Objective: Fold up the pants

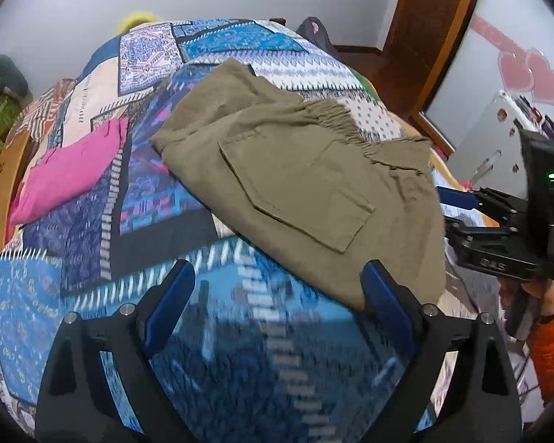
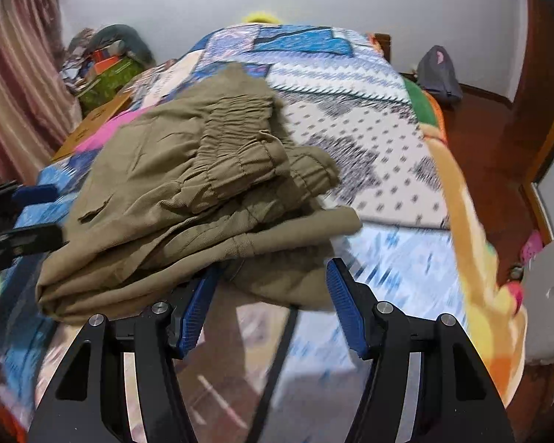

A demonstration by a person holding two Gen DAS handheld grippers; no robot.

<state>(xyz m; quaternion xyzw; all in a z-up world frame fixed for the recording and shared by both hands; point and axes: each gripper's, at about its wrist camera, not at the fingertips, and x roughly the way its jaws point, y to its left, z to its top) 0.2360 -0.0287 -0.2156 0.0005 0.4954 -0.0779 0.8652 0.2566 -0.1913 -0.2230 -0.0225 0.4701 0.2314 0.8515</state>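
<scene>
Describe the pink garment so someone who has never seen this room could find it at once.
Start at the bed's patchwork bedspread of blue prints. The khaki pants lie folded at its middle; left of them, apart, lies the pink garment. It is the only plain bright pink piece there.

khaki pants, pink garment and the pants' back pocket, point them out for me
khaki pants (image 2: 158,170): right wrist view, on the folded upper layer.
pink garment (image 1: 70,177): left wrist view, on its middle.
back pocket (image 1: 295,192): left wrist view, on the pocket's flat centre.
</scene>
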